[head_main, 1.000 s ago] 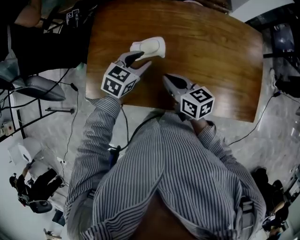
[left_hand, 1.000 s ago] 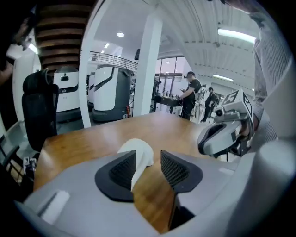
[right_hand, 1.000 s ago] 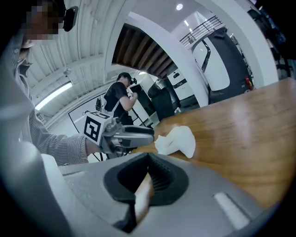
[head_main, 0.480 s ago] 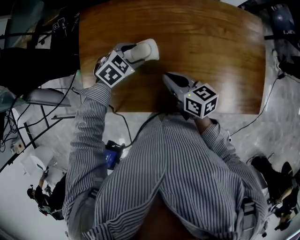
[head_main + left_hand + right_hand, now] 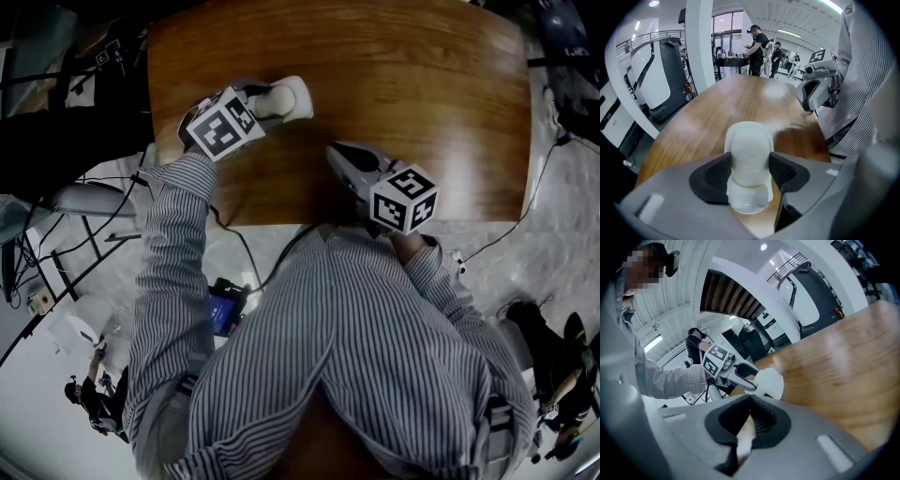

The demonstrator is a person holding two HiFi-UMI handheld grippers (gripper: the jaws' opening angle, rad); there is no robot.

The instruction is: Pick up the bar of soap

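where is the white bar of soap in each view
Head view: white bar of soap upper left of centre, on the brown wooden table.
Left gripper view: soap at bottom centre, very close.
Right gripper view: soap just left of centre, farther off.
Shared landmark: the table under it in all three.

We see a glossy brown wooden table (image 5: 422,84) with rounded corners. One white bar of soap (image 5: 287,98) stands on it, toward the left edge and roughly midway between the far edge and the near one.
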